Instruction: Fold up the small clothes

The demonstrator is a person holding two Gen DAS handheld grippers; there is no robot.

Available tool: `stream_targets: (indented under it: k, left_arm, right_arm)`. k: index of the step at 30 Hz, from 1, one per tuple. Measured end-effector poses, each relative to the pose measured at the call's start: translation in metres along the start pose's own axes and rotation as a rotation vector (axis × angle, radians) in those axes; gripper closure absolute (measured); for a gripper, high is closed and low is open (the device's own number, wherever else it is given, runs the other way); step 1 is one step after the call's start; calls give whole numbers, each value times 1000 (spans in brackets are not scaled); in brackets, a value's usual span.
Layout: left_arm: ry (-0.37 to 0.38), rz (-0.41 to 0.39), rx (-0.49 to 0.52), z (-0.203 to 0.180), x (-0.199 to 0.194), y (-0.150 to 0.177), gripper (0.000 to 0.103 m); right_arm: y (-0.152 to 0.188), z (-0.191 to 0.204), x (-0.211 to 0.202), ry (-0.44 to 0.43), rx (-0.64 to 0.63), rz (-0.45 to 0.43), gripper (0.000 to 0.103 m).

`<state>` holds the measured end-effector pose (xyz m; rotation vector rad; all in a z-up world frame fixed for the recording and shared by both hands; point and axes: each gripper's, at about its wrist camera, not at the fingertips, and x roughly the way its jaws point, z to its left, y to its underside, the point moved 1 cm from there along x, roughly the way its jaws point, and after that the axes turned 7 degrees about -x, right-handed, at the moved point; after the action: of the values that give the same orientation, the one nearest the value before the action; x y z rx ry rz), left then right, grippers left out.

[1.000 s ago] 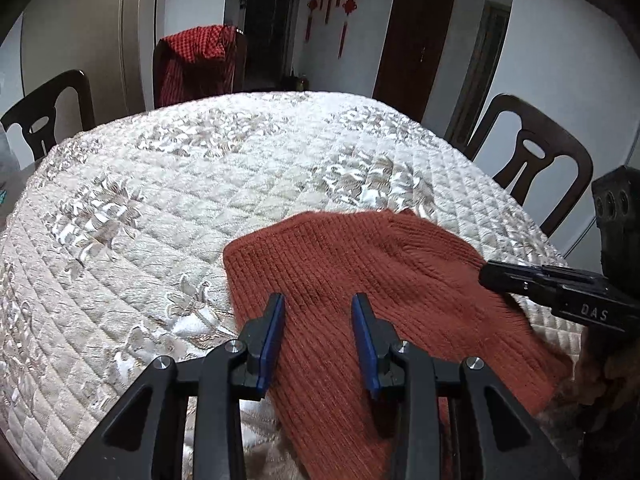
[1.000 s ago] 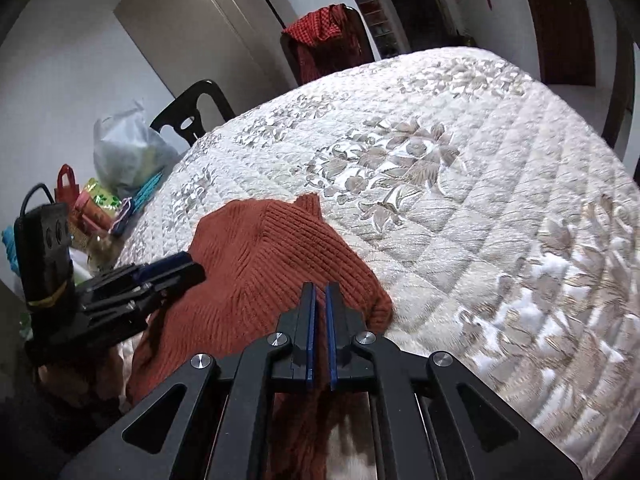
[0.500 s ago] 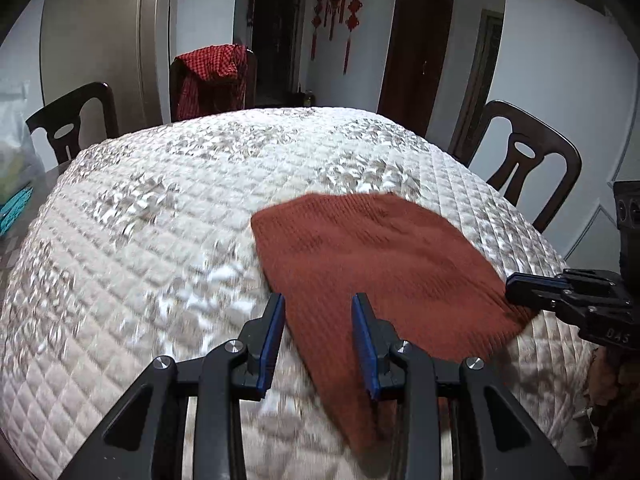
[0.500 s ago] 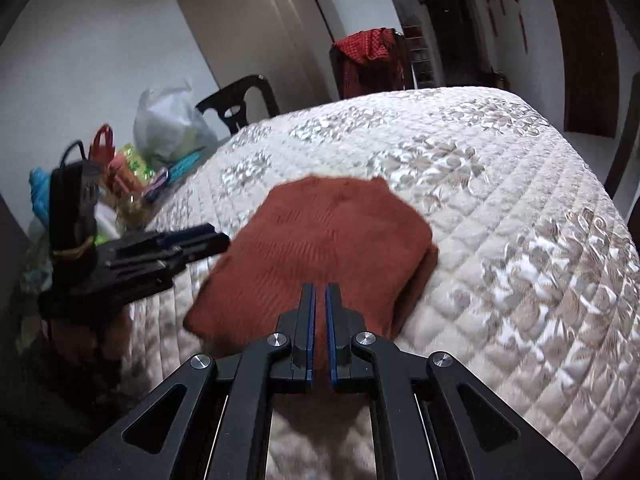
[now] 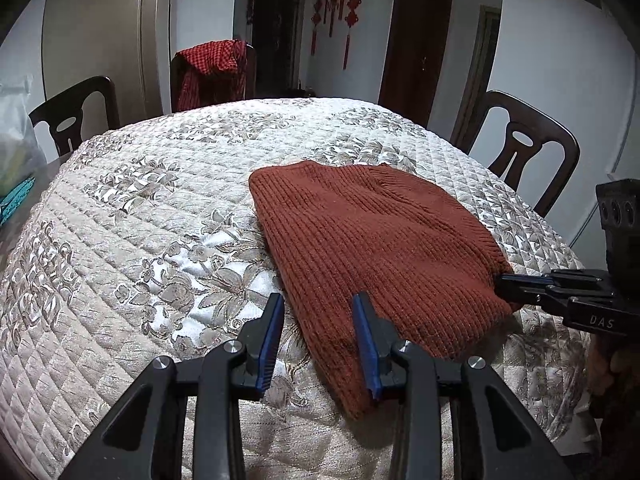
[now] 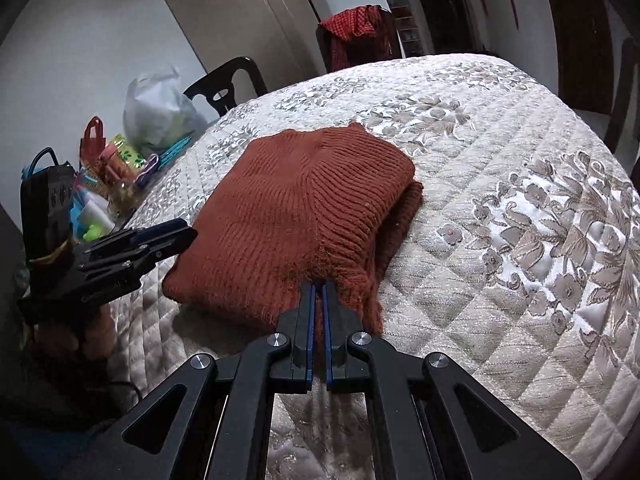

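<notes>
Your left tongs (image 5: 318, 320) spread wide, hovering over near left corner of folded rust-red knit sweater (image 5: 372, 248). Sweater lies flat on quilted floral surface (image 5: 160, 232). Your right tongs (image 6: 319, 292) pressed together, pinching sweater's near right edge.

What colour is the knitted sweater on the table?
The sweater is rusty red-brown with knitted ribs, clearest in the right wrist view.
</notes>
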<state>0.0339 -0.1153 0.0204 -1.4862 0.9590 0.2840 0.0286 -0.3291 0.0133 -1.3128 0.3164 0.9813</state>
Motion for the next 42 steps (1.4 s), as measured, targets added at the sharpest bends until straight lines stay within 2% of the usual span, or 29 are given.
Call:
stream_targets:
  k: [4, 6, 10, 13, 14, 15, 20, 23, 26, 31, 42]
  left_arm:
    - [8, 3, -13, 2, -1, -1, 61]
    - [11, 4, -20, 4, -1, -3, 59]
    - [15, 0, -30, 6, -4, -7, 59]
    - [19, -5, -37, 7, -3, -12, 58]
    - [21, -6, -43, 8, -2, -14, 55]
    - [23, -7, -49, 9, -1, -16, 53]
    - [36, -8, -81, 16, 5, -24, 51]
    - [53, 19, -104, 20, 15, -24, 50]
    - [77, 37, -132, 25, 21, -22, 46]
    - [123, 62, -191, 33, 29, -20, 43]
    - [183, 93, -226, 34, 39, -19, 43]
  right_arm:
    - [0, 1, -2, -1, 15, 5, 102]
    - [-3, 4, -5, -3, 17, 2, 99]
    - [-13, 4, -16, -2, 28, -44, 97]
    - [-18, 1, -18, -1, 43, -64, 75]
    - [-20, -1, -16, 8, 53, -68, 63]
    - [-21, -2, -15, 19, 63, -68, 56]
    - [-27, -14, -2, 23, 119, -51, 56]
    - [-28, -26, 10, 12, 157, -18, 56]
    - [-27, -36, 20, -22, 195, 4, 51]
    - [-27, -43, 23, -74, 225, -8, 50]
    - [-30, -54, 27, -138, 291, -30, 50]
